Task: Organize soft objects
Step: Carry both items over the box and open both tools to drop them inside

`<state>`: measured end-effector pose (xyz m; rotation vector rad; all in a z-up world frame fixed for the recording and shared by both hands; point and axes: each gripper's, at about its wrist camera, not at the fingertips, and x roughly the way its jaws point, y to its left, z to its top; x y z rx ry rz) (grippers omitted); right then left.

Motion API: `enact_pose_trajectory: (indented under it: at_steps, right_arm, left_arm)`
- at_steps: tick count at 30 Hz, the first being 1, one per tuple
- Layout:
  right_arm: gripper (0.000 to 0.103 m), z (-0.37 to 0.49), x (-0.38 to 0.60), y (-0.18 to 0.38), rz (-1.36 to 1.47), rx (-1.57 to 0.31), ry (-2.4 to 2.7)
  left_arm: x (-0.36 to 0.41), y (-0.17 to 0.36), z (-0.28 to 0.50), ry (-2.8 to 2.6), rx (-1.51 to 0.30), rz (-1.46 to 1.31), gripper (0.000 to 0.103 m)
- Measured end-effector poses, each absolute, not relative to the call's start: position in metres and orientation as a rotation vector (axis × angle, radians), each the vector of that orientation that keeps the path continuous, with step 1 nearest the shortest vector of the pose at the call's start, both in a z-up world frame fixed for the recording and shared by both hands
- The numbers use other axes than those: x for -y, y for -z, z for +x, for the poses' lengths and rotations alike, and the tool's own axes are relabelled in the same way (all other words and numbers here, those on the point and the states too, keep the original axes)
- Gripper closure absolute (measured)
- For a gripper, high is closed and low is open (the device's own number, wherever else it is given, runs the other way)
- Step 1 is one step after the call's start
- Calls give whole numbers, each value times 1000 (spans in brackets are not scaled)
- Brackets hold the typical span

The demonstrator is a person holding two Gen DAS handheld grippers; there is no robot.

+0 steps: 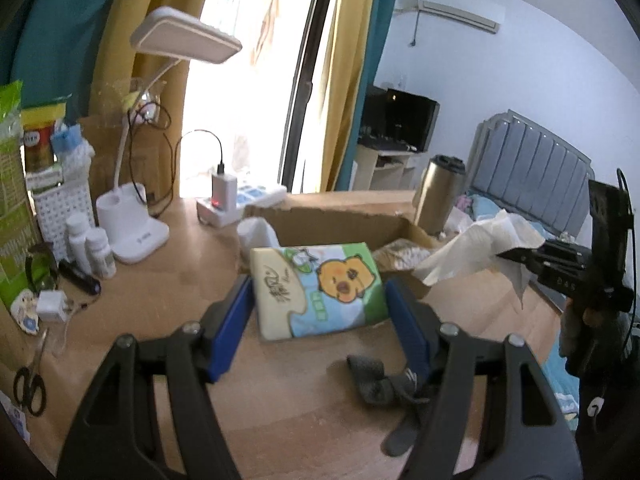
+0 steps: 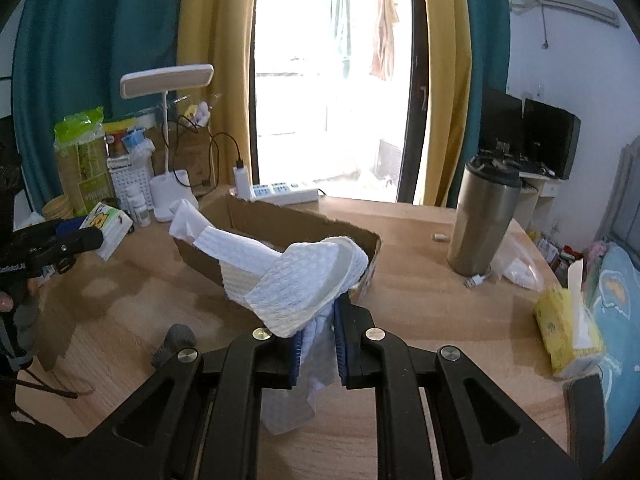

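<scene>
Glossy plastic-wrapped tissue pack [image 1: 320,288], embossed white paper towel [image 2: 296,280], matt wooden desk [image 2: 420,280]

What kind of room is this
Most likely a bedroom with a wooden desk by a balcony door: a bed with a padded grey headboard, a wall air conditioner, and a desk lamp.

Strong daylight pours in through the far window [image 2: 332,80], which is blown out to near white in both views. The desk [image 2: 420,264] is evenly lit, with soft shadows falling toward the near side. Both fisheye pictures bend straight lines and go black at the corners. The left wrist view is slightly soft, most at its edges.
</scene>
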<state>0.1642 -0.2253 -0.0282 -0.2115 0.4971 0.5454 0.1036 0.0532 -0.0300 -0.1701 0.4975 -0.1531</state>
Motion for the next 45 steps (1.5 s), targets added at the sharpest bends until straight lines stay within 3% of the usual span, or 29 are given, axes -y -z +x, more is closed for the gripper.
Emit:
enact_pose_trajectory:
  at_steps: [45]
  right_arm:
    - [88, 230, 169, 6, -214, -356, -629]
  left_arm:
    - [-21, 14, 214, 216, -435, -154, 34]
